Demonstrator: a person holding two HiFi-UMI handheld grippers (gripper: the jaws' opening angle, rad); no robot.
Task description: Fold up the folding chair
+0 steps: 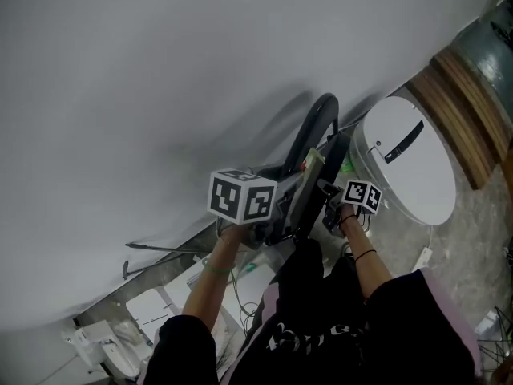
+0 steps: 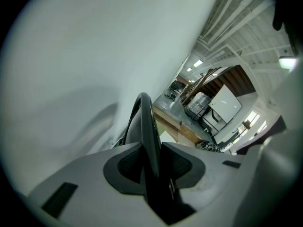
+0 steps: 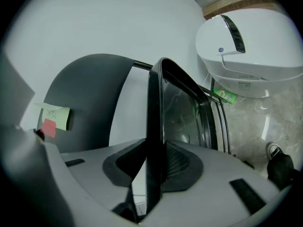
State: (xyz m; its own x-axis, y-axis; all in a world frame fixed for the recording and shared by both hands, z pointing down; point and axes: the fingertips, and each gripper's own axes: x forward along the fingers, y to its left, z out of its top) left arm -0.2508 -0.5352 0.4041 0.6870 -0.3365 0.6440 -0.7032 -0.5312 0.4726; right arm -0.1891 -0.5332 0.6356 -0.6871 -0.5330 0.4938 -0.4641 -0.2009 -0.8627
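The dark folding chair (image 1: 315,139) stands folded flat, close against a white wall (image 1: 160,79). My left gripper (image 1: 276,215) is shut on one thin dark edge of the chair (image 2: 146,122), which runs up between the pads (image 2: 130,167). My right gripper (image 1: 330,205) is shut on another black edge of the chair (image 3: 154,108), clamped between its pads (image 3: 177,167). In the right gripper view the grey backrest (image 3: 85,103) carries a yellow and red label (image 3: 53,117), and the glossy black seat panel (image 3: 187,112) lies beside it.
A white lidded bin (image 1: 405,163) stands just right of the chair, also seen as the bin (image 3: 251,46). A wooden skirting strip (image 1: 457,111) runs behind it. Speckled stone floor (image 3: 265,112) lies at the right. Metal parts and white boxes (image 1: 152,303) lie at lower left.
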